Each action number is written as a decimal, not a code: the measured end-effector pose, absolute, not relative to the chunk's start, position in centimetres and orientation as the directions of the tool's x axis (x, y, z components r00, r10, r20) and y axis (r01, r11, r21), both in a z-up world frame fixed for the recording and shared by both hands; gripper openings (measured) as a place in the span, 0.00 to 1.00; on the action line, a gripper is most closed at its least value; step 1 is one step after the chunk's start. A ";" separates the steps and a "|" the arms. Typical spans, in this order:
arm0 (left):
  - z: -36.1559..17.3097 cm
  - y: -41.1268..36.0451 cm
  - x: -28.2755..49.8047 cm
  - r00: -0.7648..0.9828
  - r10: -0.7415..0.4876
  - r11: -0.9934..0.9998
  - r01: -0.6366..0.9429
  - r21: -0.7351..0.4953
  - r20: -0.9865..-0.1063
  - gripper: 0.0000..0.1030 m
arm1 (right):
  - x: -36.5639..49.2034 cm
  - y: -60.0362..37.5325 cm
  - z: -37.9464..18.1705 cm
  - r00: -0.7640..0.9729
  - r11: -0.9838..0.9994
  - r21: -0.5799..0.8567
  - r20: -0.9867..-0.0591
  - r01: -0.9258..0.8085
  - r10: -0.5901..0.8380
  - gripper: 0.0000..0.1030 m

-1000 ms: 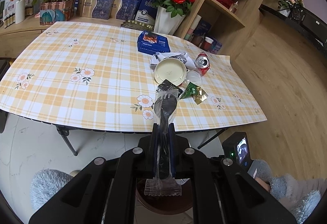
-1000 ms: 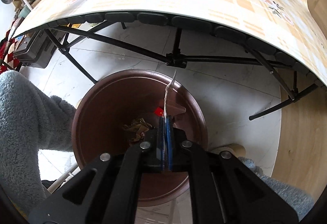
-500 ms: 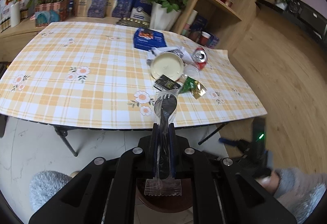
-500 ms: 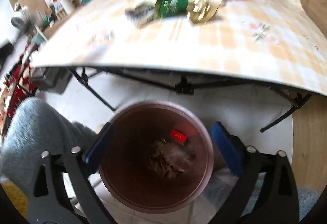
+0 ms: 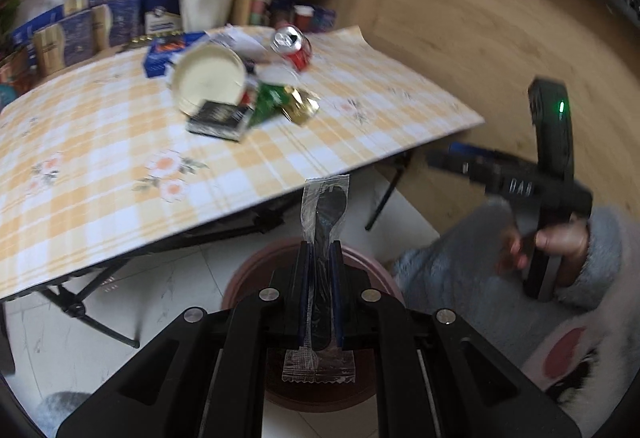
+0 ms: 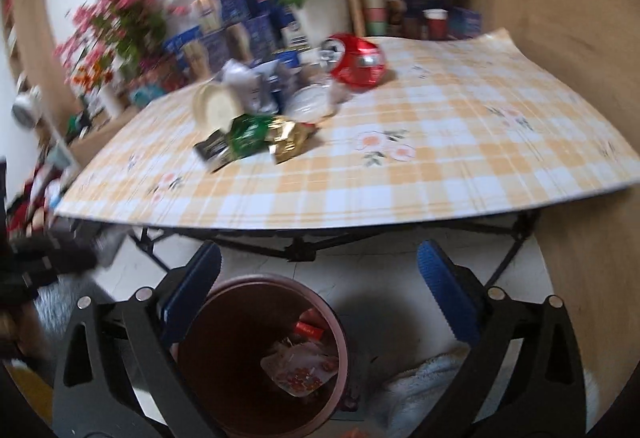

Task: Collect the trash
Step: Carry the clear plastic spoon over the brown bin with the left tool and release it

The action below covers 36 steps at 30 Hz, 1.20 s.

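The left tool (image 5: 319, 262) clamps a plastic-wrapped black spoon (image 5: 325, 222) above the brown trash bin (image 5: 248, 270), while the right tool (image 6: 320, 270), spread wide and empty, hovers over the bin below the bench (image 6: 440, 142).

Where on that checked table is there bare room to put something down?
The tablecloth is bare along the near edge and right of the red can. It is crowded around the cream lid, green wrapper and gold wrapper.
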<state>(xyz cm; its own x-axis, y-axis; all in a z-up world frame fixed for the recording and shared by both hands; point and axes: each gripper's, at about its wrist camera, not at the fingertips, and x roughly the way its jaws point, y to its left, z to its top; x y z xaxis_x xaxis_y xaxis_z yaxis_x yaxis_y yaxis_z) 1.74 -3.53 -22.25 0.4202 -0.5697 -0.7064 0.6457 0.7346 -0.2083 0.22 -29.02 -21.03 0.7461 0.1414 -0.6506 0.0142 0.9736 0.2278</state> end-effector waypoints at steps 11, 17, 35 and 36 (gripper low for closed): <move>-28.0 -4.2 4.4 0.297 -0.531 0.772 0.555 -0.309 -0.793 0.10 | 0.5 -30.0 -22.4 0.723 0.962 0.265 -0.676 0.058 0.142 0.94; -28.9 -4.0 4.9 0.268 -0.525 0.776 0.540 -0.325 -0.808 0.10 | 0.6 -29.4 -22.4 0.720 0.966 0.254 -0.678 0.042 0.147 0.94; -25.0 -1.1 4.2 0.534 -0.465 0.871 0.419 -0.256 -0.706 0.80 | 0.6 -29.1 -22.6 0.713 0.970 0.242 -0.686 0.035 0.145 0.94; -24.7 -0.7 4.2 0.556 -0.453 0.881 0.398 -0.255 -0.697 0.82 | 0.6 -29.1 -22.6 0.712 0.970 0.242 -0.687 0.036 0.145 0.94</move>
<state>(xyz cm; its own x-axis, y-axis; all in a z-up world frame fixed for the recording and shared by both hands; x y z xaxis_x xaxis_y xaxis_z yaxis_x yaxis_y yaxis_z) 4.24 -0.69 -24.74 0.5558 -0.4530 -0.6970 0.3983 0.8811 -0.2549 0.64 -29.06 -22.61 0.7123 0.1449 -0.6867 0.0356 0.9697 0.2416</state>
